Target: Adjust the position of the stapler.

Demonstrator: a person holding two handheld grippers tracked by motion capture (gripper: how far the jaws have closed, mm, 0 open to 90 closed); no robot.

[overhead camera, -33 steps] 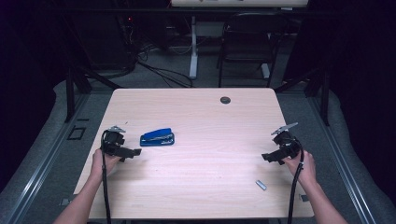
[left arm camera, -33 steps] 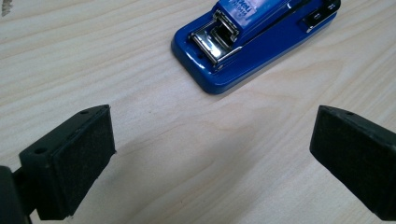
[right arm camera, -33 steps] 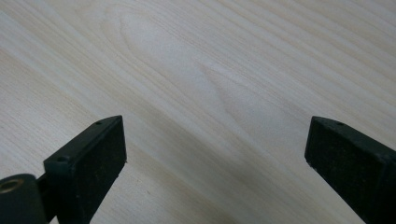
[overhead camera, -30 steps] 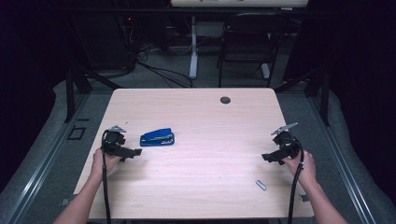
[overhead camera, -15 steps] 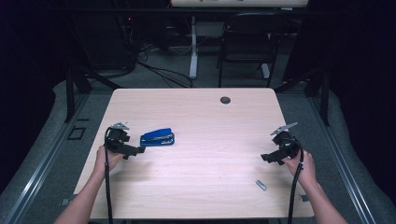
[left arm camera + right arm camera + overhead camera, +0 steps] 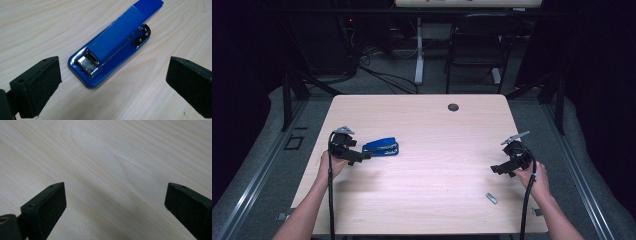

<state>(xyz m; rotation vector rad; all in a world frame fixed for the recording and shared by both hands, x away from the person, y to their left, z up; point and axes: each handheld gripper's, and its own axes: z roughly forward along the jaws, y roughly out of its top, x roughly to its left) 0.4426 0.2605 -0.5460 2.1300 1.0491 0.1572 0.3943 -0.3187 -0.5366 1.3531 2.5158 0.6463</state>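
A blue stapler [image 6: 381, 147] lies flat on the left half of the wooden table [image 6: 427, 125]. My left gripper [image 6: 362, 157] hovers just at its near-left end, jaws wide open. In the left gripper view the stapler [image 6: 112, 46] lies ahead between the two black jaws, untouched, its metal mouth toward me. My right gripper [image 6: 496, 170] is at the right side of the table, open over bare wood [image 6: 112, 170]. A small strip of staples [image 6: 491, 198] lies near the front edge, just left of the right hand.
A small round black grommet [image 6: 453, 107] sits near the table's far edge. Behind the table stand a chair [image 6: 474, 45], a desk leg and cables on the floor. Metal rails run along both sides of the table.
My left gripper has moved right and slightly forward, up to the stapler's end. The right gripper has stayed where it was.
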